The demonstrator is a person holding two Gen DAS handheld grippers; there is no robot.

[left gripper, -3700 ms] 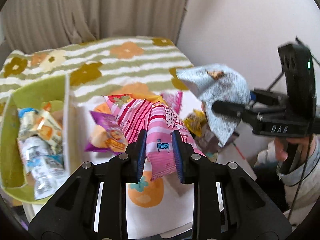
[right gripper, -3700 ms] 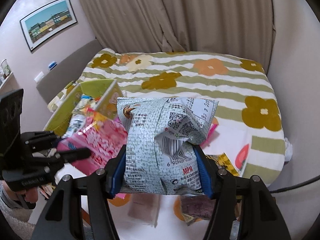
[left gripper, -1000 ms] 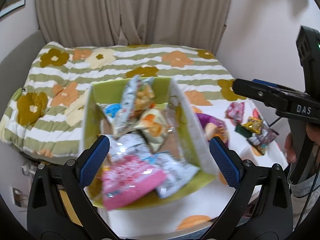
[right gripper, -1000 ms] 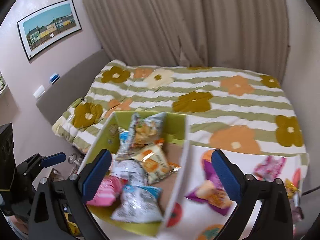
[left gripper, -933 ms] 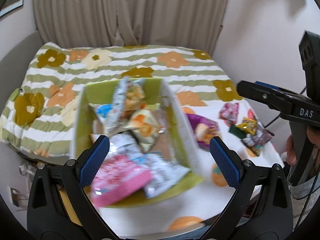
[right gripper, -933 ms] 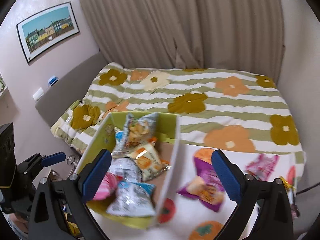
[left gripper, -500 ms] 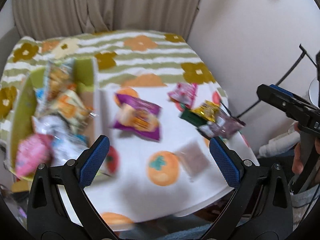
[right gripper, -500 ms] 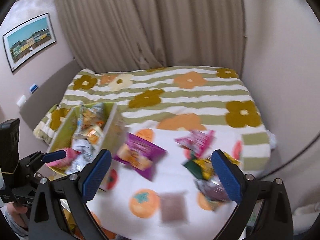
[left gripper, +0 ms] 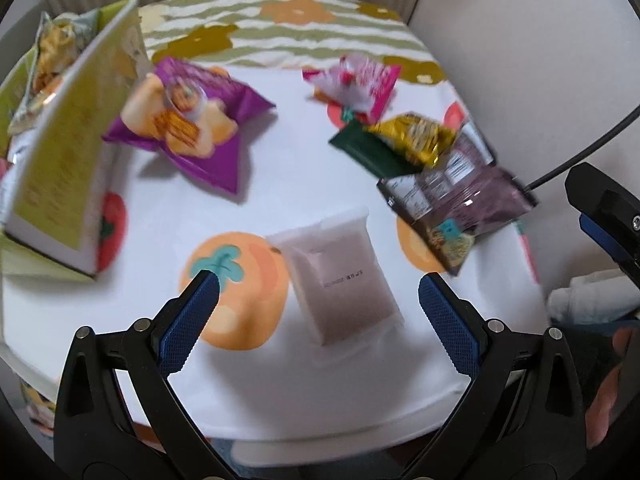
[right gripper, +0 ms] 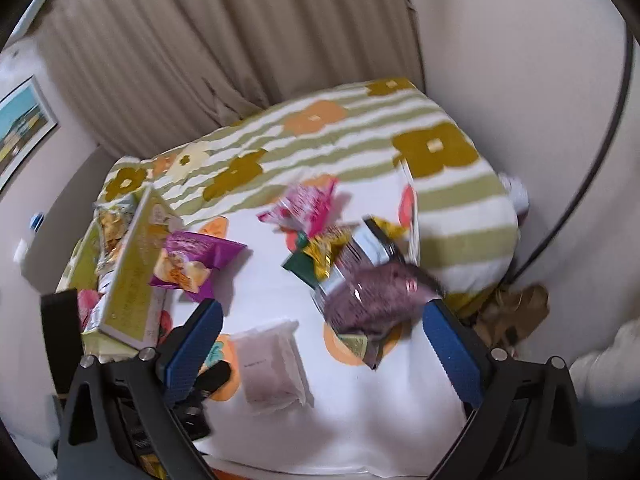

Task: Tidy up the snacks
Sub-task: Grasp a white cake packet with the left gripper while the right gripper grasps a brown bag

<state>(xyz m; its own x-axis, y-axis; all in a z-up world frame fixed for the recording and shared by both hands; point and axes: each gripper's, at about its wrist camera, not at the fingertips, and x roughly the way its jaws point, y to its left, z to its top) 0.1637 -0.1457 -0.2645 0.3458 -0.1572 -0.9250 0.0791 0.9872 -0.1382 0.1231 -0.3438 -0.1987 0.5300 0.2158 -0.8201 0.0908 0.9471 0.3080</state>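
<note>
Here both tongs gape apart and empty: the left tongs (left gripper: 318, 286) hover over the pale flat packet (left gripper: 340, 276) on the desk (left gripper: 280, 168), the right tongs (right gripper: 322, 316) nearby. Beyond the packet lie a purple bag (left gripper: 188, 116), a pink bag (left gripper: 356, 80), and a gold wrapper (left gripper: 416, 136) overlapping a dark pouch (left gripper: 460, 200). The green box (left gripper: 68, 152) of snacks stands at its left.

Box (left gripper: 60, 152) at table's (left gripper: 280, 400) left, flat packet (left gripper: 340, 272) nearest, snack bags (left gripper: 420, 140) heaped right behind it
</note>
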